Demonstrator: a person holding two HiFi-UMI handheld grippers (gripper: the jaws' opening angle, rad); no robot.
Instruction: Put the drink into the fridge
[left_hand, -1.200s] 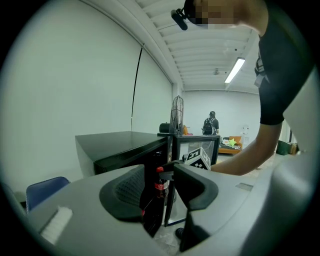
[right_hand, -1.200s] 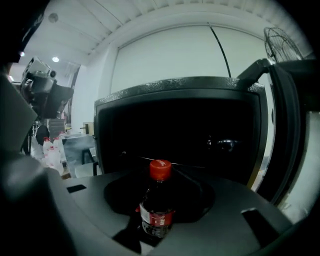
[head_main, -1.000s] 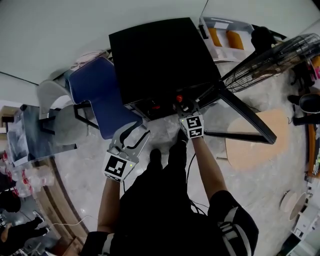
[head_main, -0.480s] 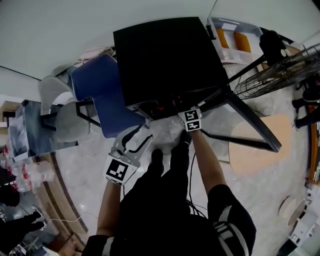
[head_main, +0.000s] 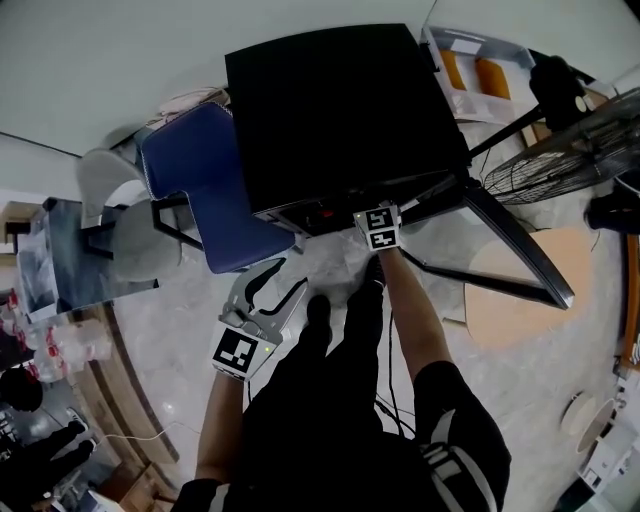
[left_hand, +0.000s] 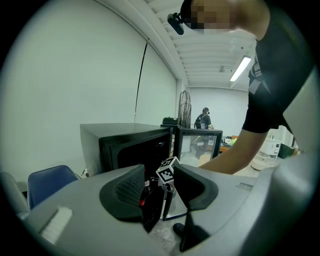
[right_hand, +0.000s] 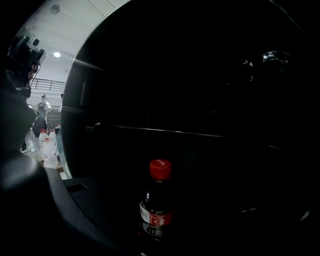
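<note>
Inside the black box fridge, the red-capped dark plastic cola bottle stands upright, my right fingers seemingly clamped round its base. Left fingers spread, empty, outside. Remaining: release, withdraw.

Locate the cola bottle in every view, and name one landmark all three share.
Head view: not made out; it lies under the top of the black fridge.
Left gripper view: bottle low centre, in the fridge opening.
Right gripper view: bottle bottom centre, upright.
Shared landmark: the fridge, seen here from inside.
</note>
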